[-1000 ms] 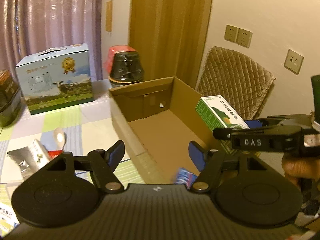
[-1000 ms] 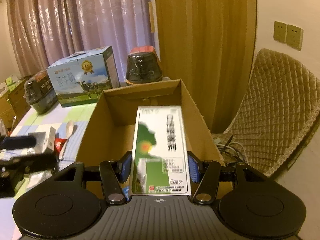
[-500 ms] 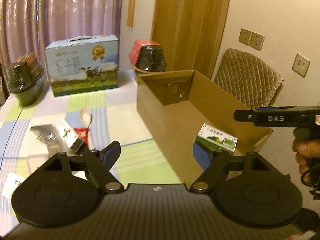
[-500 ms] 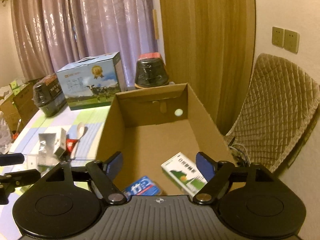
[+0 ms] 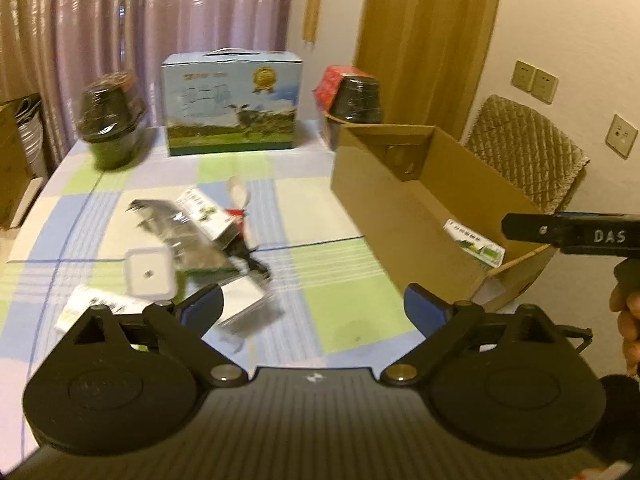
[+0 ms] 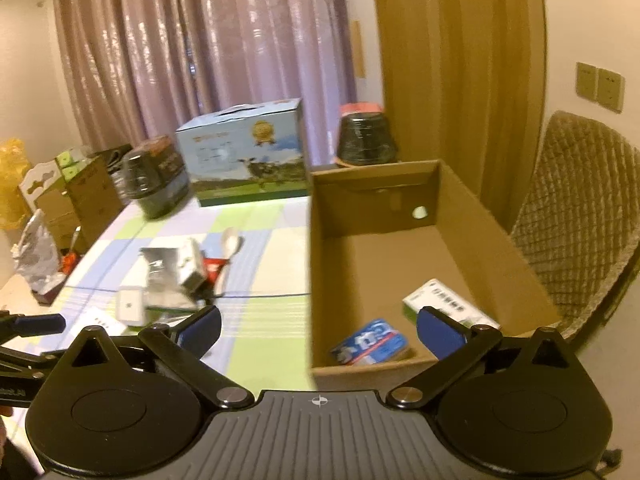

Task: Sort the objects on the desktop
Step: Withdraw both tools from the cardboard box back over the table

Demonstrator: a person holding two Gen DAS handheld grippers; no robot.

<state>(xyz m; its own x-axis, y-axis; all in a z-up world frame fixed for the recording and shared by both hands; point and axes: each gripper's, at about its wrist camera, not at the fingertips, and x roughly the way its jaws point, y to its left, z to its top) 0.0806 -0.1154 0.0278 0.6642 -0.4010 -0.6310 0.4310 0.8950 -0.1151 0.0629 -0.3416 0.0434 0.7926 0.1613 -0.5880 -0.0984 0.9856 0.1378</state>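
Note:
An open cardboard box (image 6: 472, 216) stands at the table's right side; it also shows in the left wrist view (image 5: 384, 196). Inside it lie a green-and-white carton (image 6: 448, 304), also visible in the left wrist view (image 5: 474, 242), and a blue packet (image 6: 372, 342). My right gripper (image 6: 318, 330) is open and empty above the box's near left wall. My left gripper (image 5: 312, 308) is open and empty over the table, near a heap of loose items: a silver foil pouch (image 5: 180, 232), a small green-white carton (image 5: 204, 212), a white square container (image 5: 150, 272) and a white spoon (image 5: 238, 192).
A blue milk gift box (image 5: 232, 104) and two dark wrapped pots (image 5: 110, 124) (image 5: 354, 96) stand at the table's back. A quilted chair (image 6: 580, 216) is right of the box. Cardboard boxes (image 6: 76, 188) stand beside the table's left edge.
My right gripper opened and let the green-and-white carton fall into the box, then drew back left. My left gripper swung left from the box toward the heap of items.

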